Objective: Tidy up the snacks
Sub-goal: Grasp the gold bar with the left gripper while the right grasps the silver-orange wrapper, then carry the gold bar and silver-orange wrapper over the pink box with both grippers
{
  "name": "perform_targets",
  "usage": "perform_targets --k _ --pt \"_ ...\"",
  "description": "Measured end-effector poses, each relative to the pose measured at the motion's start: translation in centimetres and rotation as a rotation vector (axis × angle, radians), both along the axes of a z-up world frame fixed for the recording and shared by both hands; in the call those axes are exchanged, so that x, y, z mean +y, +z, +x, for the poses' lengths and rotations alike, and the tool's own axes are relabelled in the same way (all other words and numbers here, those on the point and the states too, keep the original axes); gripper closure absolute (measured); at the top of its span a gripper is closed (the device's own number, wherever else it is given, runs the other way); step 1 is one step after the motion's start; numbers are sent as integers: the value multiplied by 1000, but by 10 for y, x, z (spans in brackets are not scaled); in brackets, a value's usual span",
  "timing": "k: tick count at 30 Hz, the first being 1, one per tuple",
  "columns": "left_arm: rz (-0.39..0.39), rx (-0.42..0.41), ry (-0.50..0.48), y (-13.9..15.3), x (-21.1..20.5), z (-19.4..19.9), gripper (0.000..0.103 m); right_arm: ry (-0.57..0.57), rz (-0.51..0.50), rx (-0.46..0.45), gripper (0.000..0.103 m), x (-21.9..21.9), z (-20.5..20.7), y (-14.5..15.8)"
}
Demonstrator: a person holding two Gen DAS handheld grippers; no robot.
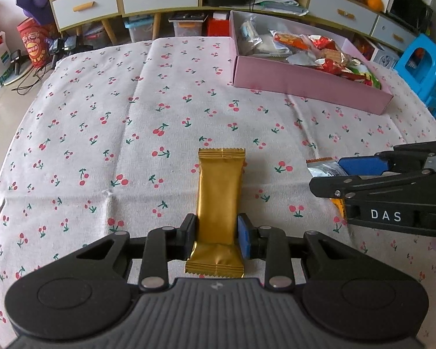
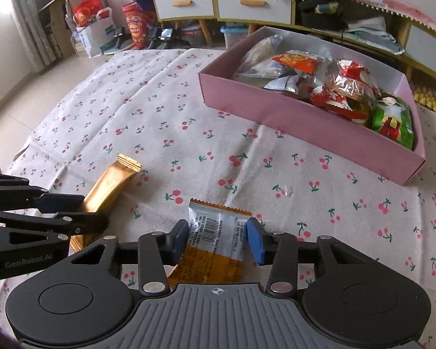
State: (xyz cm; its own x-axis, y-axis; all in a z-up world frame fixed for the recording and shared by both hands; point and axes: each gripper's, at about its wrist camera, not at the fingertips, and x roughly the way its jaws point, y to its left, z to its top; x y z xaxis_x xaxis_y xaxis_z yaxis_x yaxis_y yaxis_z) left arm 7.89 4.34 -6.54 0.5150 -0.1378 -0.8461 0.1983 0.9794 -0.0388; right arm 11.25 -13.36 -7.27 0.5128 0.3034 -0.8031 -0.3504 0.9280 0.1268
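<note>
Left hand-held gripper (image 1: 216, 237) clamping gold snack bar (image 1: 219, 195)

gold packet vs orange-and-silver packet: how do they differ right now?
Colour: the gold packet is plain metallic gold; the orange-and-silver packet carries a barcode and printed text.
Shape: the gold packet is long and narrow; the orange-and-silver packet looks shorter and wider.
Holder: the left gripper holds the gold one, the right gripper the other.
Shared: both are sealed, crimped-end snacks outside the pink box.

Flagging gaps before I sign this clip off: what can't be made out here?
- Orange-and-silver snack: near end hidden under the right gripper body in the right wrist view; print too small to read.
- Pink box: snacks piled inside; lower ones hidden, both views.
</note>
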Motion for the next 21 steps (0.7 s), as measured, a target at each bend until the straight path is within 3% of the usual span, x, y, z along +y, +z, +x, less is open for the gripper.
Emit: perform_targets --k 21 --pt "-75 -44 -6 26 -12 9 77 -80 90 -15 64 -27 2 33"
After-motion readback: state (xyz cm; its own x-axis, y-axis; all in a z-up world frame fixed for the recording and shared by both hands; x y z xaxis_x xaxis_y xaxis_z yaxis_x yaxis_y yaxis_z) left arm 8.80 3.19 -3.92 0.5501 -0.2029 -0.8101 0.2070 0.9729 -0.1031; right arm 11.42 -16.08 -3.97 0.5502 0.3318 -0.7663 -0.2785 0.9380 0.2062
